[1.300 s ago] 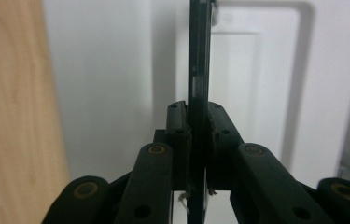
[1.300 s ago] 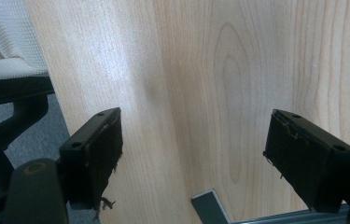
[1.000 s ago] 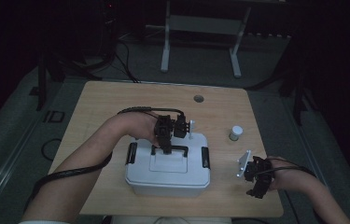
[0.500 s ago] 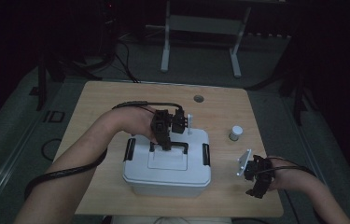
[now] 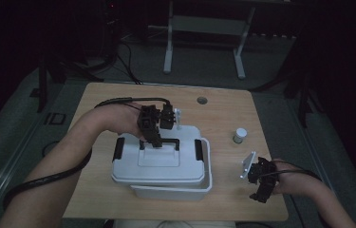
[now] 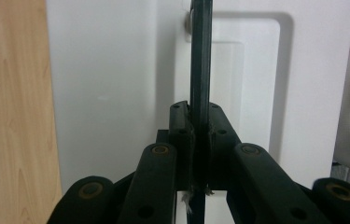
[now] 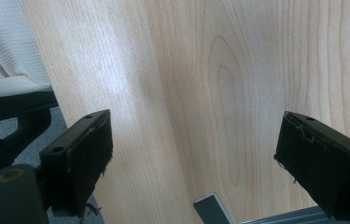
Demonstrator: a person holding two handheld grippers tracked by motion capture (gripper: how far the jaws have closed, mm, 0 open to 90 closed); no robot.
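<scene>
Left gripper (image 5: 153,138): jaws clamped tight on the black carry handle (image 5: 159,142) of a white box lid (image 5: 159,161). In the left gripper view the handle bar (image 6: 199,70) runs straight up between the two closed jaws, with the lid's recessed panel behind it. Black latches sit on the lid's two short sides, one at left (image 5: 118,149), one at right (image 5: 198,149).

Lid: it sits askew over the white storage box (image 5: 175,191), shifted toward the table's left edge, so the box's rim shows along the near side and the right side. Whether the lid touches the rim all round cannot be told.

Box position: centre of the wooden table (image 5: 95,102), nearer the near edge than the far one.

Left forearm (image 5: 71,147) comes in from the lower left; a black cable (image 5: 47,178) loops along it and over the table's far left part.

Right gripper (image 5: 261,178): near the table's near right corner, well apart from the box, jaws spread wide and holding nothing. The right gripper view shows both pads (image 7: 81,154) apart over bare wood grain (image 7: 219,84), the table edge and a bit of metal frame (image 7: 210,207) below.

Other items: a small white-capped bottle (image 5: 239,135) stands upright toward the right edge, between the box and that edge. A round grommet hole (image 5: 202,100) lies near the far edge, about midway along it.
</scene>
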